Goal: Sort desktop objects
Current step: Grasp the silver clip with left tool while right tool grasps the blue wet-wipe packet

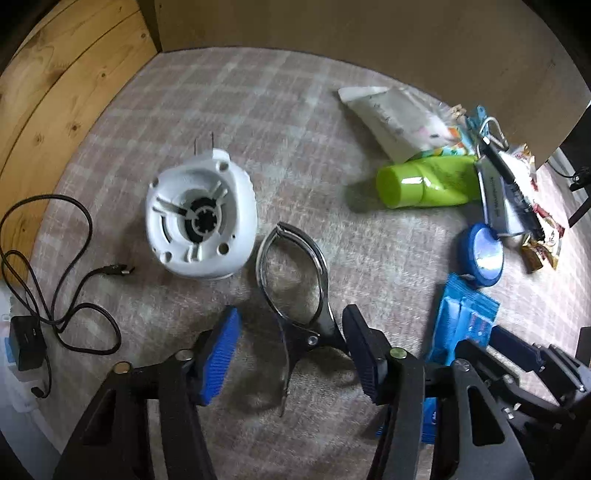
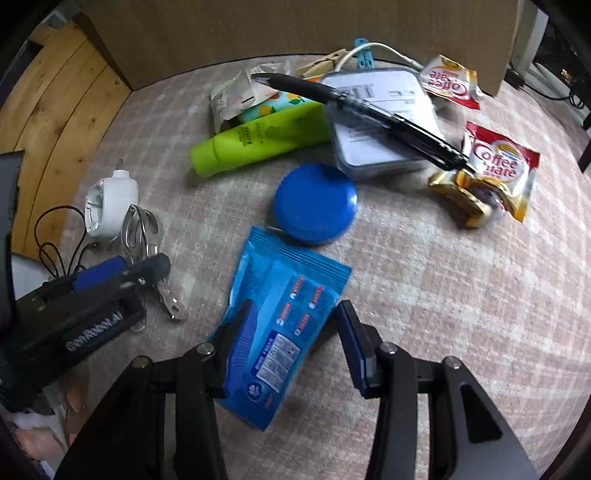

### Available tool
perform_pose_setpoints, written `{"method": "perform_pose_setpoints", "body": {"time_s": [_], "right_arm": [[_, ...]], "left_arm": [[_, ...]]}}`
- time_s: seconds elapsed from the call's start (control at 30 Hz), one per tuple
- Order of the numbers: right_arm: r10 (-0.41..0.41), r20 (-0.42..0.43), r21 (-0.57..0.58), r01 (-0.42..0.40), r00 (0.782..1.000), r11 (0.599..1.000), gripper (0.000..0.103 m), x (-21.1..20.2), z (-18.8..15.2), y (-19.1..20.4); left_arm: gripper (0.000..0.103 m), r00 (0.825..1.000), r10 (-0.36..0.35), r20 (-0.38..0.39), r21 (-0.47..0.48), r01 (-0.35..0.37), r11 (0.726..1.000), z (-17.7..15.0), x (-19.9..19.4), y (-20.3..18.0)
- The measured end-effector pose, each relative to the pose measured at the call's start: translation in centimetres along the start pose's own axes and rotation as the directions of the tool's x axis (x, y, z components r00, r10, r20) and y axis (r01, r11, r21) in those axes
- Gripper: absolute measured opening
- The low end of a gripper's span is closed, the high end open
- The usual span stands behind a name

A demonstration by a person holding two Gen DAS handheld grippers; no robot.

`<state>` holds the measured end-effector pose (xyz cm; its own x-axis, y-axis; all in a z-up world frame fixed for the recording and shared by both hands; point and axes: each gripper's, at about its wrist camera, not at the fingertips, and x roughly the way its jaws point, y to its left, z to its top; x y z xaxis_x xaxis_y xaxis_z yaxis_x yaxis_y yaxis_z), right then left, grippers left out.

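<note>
In the left wrist view a metal spring clip [image 1: 295, 280] with chrome loops and black handles lies on the checked cloth. My left gripper [image 1: 291, 350] stands open over its handle end; the right pad [image 1: 364, 354] is next to a handle and the left pad is well apart. In the right wrist view a blue wet-wipes pack [image 2: 280, 317] lies flat between the fingers of my right gripper [image 2: 291, 332], which is open. Its left pad [image 2: 236, 332] is at the pack's edge and the right pad is clear of it.
A white plug-in device [image 1: 201, 218] and a black cable [image 1: 62, 258] lie left of the clip. Behind the pack sit a blue round tin [image 2: 314, 203], green tube [image 2: 258, 144], pen [image 2: 362, 110] on a white box [image 2: 380, 147], and creamer sachets [image 2: 506, 166]. A cardboard wall [image 2: 295, 29] closes the back.
</note>
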<state>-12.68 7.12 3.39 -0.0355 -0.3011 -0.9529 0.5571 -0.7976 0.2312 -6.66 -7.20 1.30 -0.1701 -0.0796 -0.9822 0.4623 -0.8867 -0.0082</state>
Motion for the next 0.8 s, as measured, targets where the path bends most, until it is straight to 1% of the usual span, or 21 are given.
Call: {"method": "perform_pose_setpoints", "body": {"time_s": [0.03, 0.1, 0.13, 0.17, 0.2, 0.37, 0.5, 0.53, 0.57, 0.7, 0.73, 0.77, 0.8], "right_arm": [[-0.001, 0.004, -0.002, 0.001, 1.000, 1.000, 0.037, 0.0, 0.0, 0.1], [-0.001, 0.009, -0.015, 0.001, 1.000, 1.000, 0.029, 0.2, 0.0, 0.6], [-0.006, 0.014, -0.024, 0.006, 1.000, 1.000, 0.022, 0.2, 0.0, 0.8], [-0.006, 0.015, -0.030, 0.006, 1.000, 1.000, 0.012, 0.4, 0.0, 1.0], [0.004, 0.012, -0.031, -0.003, 1.000, 1.000, 0.008, 0.5, -0.1, 1.1], [0.045, 0.033, -0.029, -0.044, 0.998, 0.999, 0.004, 0.1, -0.8, 1.1], [0.066, 0.070, -0.023, -0.064, 0.995, 0.998, 0.003, -1.7, -1.5, -0.1], [0.064, 0.081, -0.021, -0.063, 0.995, 0.998, 0.003, -2.1, -1.6, -0.1], [0.063, 0.092, -0.021, -0.062, 0.994, 0.998, 0.003, -2.6, -1.8, -0.3], [0.063, 0.142, -0.003, -0.063, 0.988, 0.998, 0.003, -5.2, -2.5, -3.2], [0.065, 0.152, 0.008, -0.067, 0.986, 0.998, 0.003, -5.4, -2.6, -4.3], [0.069, 0.162, 0.018, -0.073, 0.984, 0.997, 0.003, -6.0, -2.9, -4.9], [0.071, 0.178, 0.030, -0.077, 0.981, 0.997, 0.003, -6.9, -3.3, -5.9]], "left_arm": [[0.048, 1.000, 0.011, 0.013, 0.001, -0.011, 1.000, -0.3, -0.1, 0.0], [0.036, 1.000, 0.011, 0.023, 0.007, -0.011, 1.000, -0.9, -0.3, -0.2], [0.031, 1.000, 0.014, 0.025, 0.014, -0.014, 1.000, -1.2, -0.4, -0.3], [0.028, 0.999, 0.021, 0.028, 0.018, -0.021, 1.000, -1.4, -0.5, -0.4], [0.028, 0.999, 0.028, 0.031, 0.023, -0.029, 0.999, -1.7, -0.5, -0.5], [0.027, 0.999, 0.023, 0.039, 0.016, -0.024, 1.000, -3.7, -1.1, -0.4], [0.027, 0.998, -0.002, 0.055, 0.026, 0.001, 1.000, -5.6, -2.7, -0.6], [0.027, 0.998, -0.004, 0.065, 0.038, 0.002, 0.999, -5.0, -3.0, -0.7], [0.027, 0.997, -0.010, 0.076, 0.045, 0.006, 0.999, -5.5, -3.8, -1.0], [0.027, 0.993, -0.035, 0.114, 0.078, 0.026, 0.997, -7.4, -6.4, -2.6], [0.027, 0.991, -0.040, 0.126, 0.088, 0.029, 0.996, -8.2, -7.5, -2.5], [0.027, 0.990, -0.049, 0.136, 0.100, 0.035, 0.994, -8.8, -8.3, -3.2], [0.027, 0.988, -0.058, 0.142, 0.119, 0.041, 0.992, -7.2, -8.4, -3.7]]}}
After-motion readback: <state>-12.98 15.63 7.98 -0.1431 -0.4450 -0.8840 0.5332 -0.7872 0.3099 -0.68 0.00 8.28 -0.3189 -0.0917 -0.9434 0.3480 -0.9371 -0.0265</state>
